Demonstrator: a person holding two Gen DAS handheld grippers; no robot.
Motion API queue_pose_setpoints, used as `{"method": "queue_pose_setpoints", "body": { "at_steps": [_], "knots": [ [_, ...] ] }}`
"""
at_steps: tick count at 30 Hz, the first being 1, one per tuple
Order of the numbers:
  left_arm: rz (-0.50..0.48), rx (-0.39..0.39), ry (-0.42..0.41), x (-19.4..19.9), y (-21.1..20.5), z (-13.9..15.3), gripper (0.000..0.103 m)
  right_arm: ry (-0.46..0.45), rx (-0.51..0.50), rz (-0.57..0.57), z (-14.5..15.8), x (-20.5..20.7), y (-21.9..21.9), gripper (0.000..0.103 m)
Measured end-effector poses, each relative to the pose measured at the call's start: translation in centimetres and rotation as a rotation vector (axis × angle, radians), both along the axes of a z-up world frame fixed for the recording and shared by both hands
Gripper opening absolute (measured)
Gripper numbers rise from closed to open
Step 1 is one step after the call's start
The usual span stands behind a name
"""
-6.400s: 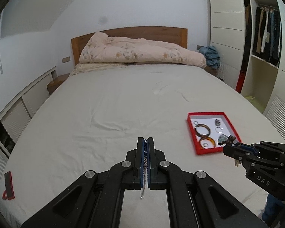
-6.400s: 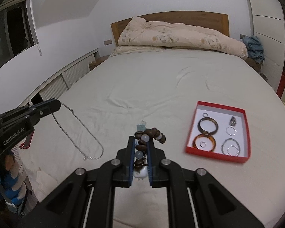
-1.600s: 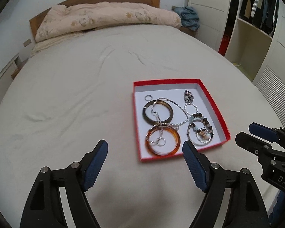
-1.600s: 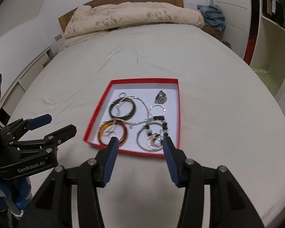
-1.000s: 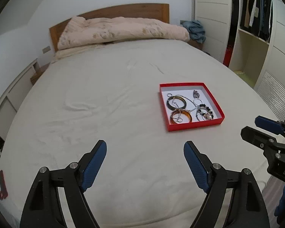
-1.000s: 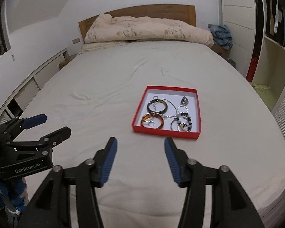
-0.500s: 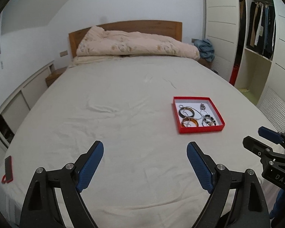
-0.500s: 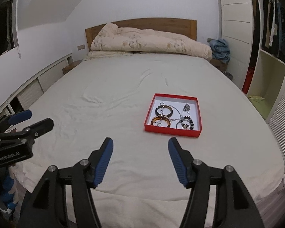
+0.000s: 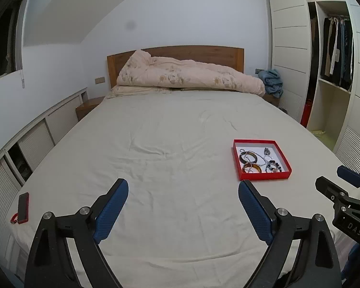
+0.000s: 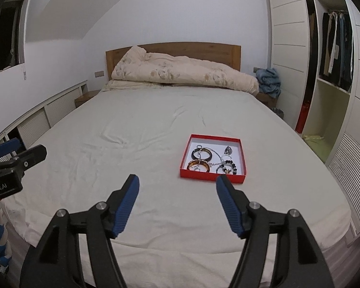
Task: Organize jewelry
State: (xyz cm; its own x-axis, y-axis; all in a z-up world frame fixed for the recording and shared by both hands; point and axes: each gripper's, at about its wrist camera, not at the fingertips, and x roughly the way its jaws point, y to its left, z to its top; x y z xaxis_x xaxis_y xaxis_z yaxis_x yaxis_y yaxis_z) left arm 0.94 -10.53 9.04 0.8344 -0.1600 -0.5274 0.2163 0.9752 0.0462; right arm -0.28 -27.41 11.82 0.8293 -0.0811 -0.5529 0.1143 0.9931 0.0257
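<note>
1. The jaws of the left gripper [image 9: 183, 206] are seen wide apart and opening, with nothing between them but bare sheet; the jaws of the right gripper [image 10: 177, 200] are likewise apart and opening, and nothing is held.

2. Beyond both grippers, on the bed [image 9: 170, 129], the red box [image 10: 184, 159] is found, well apart from either pair of jaws. All the jewelry visible is lying inside it.

3. In the box, a dark bangle [image 10: 202, 155] and an amber bangle [image 10: 198, 166] are judged stiff, light and smooth, best taken across the rim. They may slip from hard pads.

4. A silver chain [image 10: 214, 156] is draped over the bangles. It is judged limp and prone to tangling or dragging its neighbours, so it would best be pinched at a free stretch.

5. A beaded bracelet [image 10: 227, 167] and a small pendant [image 10: 228, 149] are judged light; the beads are likely to roll, and the pendant offers little to pinch.

6. The box is judged light card, apt to slide on the soft sheet.

7. In the left view alone a red phone [image 9: 23, 207] is shown at the bed's near left edge. The box contents are shown larger and nearer the middle in the right view. Each gripper is seen from the side only in the other's view.
</note>
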Motion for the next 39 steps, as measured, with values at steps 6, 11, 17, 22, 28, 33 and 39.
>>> {"method": "queue_pose_setpoints", "body": {
  "at_steps": [6,11,17,22,28,33,39],
  "knots": [
    [-0.006,-0.005,-0.015,-0.8,0.1,0.0,0.092,-0.012,-0.010,0.008,0.2,-0.4,0.4,0.067],
    [-0.017,-0.002,-0.024,-1.4,-0.4,-0.1,0.093,-0.018,-0.022,0.007,0.3,-0.7,0.7,0.068],
    [-0.021,0.000,-0.024,-1.5,-0.6,-0.2,0.093,-0.028,-0.016,0.004,0.3,-1.2,0.5,0.068],
    [-0.022,-0.007,-0.025,-1.5,-0.9,-0.2,0.093,-0.031,-0.011,0.001,0.3,-1.4,0.3,0.068],
    [-0.027,-0.008,-0.021,-1.6,-1.1,-0.4,0.093,-0.032,-0.011,-0.001,0.3,-1.5,0.2,0.068],
    [-0.027,-0.011,-0.015,-1.6,-1.2,-0.6,0.093,-0.029,-0.012,-0.003,0.1,-1.4,0.1,0.068],
    [-0.028,-0.012,-0.008,-1.6,-1.3,-0.9,0.093,-0.021,-0.012,-0.004,-0.1,-1.4,-0.1,0.068]
  ]
}}
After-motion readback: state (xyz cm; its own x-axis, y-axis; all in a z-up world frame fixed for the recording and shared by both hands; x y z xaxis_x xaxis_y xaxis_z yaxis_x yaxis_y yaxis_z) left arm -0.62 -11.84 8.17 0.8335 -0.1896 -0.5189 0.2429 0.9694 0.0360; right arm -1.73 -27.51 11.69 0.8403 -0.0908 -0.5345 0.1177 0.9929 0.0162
